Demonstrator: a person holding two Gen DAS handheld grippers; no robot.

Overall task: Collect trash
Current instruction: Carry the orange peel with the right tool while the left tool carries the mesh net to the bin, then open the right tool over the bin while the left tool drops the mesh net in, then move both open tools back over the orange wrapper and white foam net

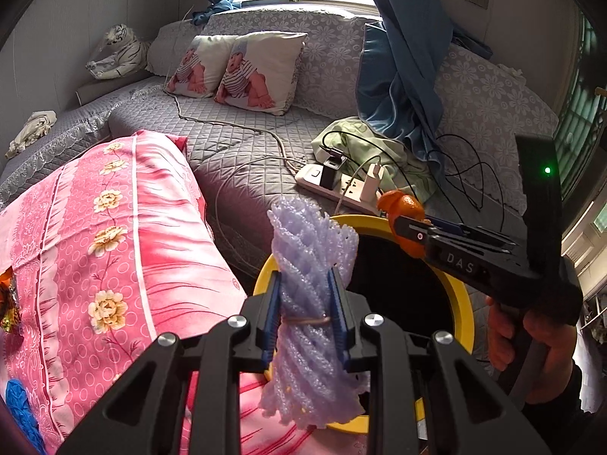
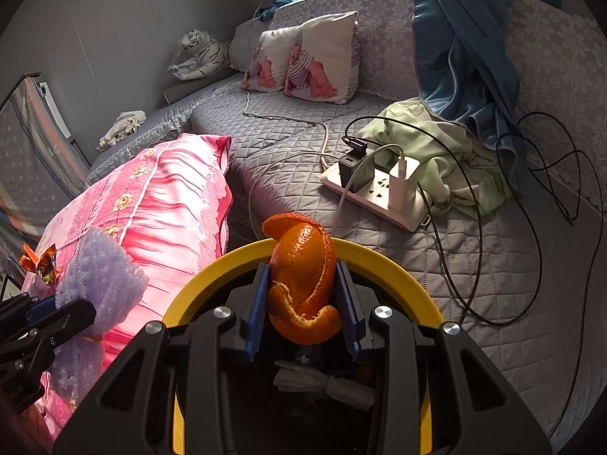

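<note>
Left tongs (image 1: 305, 314) clamp foam net (image 1: 311, 265) over bin rim (image 1: 464, 303)

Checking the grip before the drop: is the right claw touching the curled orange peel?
Touching. The right wrist view shows both blue pads of the right claw pressed against the curled orange peel.

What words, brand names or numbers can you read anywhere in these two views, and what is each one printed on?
"DAS": raised letters on the black side of the right gripper, seen from the left wrist view.
Pale lettering on the green cloth beside the power strip: creased, too faint to read.
Orange candy wrapper on the pink pillow: print too small to read.
Nothing else legible.
</note>
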